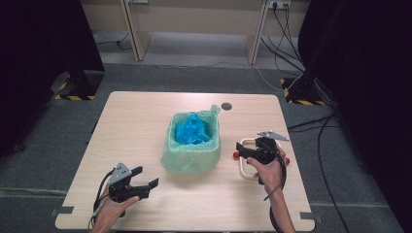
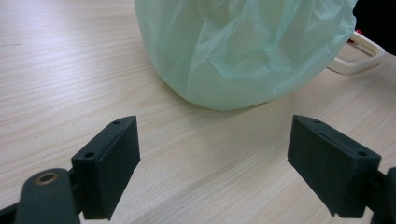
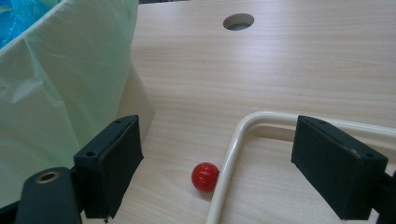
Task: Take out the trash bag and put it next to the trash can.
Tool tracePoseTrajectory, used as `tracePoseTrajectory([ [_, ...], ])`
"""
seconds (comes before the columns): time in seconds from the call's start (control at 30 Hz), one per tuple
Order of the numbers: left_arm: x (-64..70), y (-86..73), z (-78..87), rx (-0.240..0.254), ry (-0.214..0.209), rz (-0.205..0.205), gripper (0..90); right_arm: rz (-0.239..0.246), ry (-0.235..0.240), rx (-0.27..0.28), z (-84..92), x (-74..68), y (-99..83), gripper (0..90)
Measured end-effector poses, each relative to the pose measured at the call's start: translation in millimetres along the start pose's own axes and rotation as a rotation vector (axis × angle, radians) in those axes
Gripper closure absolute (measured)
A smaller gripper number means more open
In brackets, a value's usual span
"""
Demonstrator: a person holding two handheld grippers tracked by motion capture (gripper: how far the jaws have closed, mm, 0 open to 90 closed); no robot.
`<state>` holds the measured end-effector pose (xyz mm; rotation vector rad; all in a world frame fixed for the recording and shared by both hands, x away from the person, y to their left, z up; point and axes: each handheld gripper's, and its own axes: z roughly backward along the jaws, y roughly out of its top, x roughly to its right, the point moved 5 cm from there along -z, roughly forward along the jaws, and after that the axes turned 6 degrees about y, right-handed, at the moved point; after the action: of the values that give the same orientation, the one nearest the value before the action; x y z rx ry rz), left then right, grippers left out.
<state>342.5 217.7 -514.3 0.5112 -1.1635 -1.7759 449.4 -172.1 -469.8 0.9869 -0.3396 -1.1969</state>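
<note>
A small bin lined with a pale green bag (image 1: 190, 150) stands at the middle of the table, with crumpled blue plastic (image 1: 192, 129) inside. A cream frame with red ball ends (image 1: 244, 162) lies flat to its right. My left gripper (image 1: 145, 182) hovers open near the front left, aimed at the bag (image 2: 243, 51), nothing between its jaws. My right gripper (image 1: 243, 149) is open above the frame's left rail (image 3: 229, 154), close to one red ball (image 3: 205, 177) and beside the bag (image 3: 60, 93).
The wooden table (image 1: 141, 121) has a round cable hole (image 1: 226, 106) behind the bin. Cables run across the grey floor at the right, and black stands with striped bases sit at both far corners.
</note>
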Motion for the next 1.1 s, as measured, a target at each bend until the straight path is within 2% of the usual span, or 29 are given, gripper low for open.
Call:
tracePoseTrajectory([
  [0.37,1.7,0.4,-0.8,0.000,-0.005,-0.004,16.3,0.003,-0.003,-0.008,-2.2,-0.7,-1.3,16.6],
  [0.63,11.0,4.4,0.0,0.012,-0.033,-0.007,16.2,0.004,0.006,0.002,-0.3,-4.8,3.0,16.5],
  [0.8,17.5,14.3,-0.8,0.034,-0.047,-0.015,16.1,0.015,0.013,0.006,-2.9,-9.6,9.5,16.6],
  [1.1,24.3,31.0,-8.4,0.056,-0.038,-0.036,16.1,0.022,0.032,0.025,-5.5,-19.4,22.7,16.6],
])
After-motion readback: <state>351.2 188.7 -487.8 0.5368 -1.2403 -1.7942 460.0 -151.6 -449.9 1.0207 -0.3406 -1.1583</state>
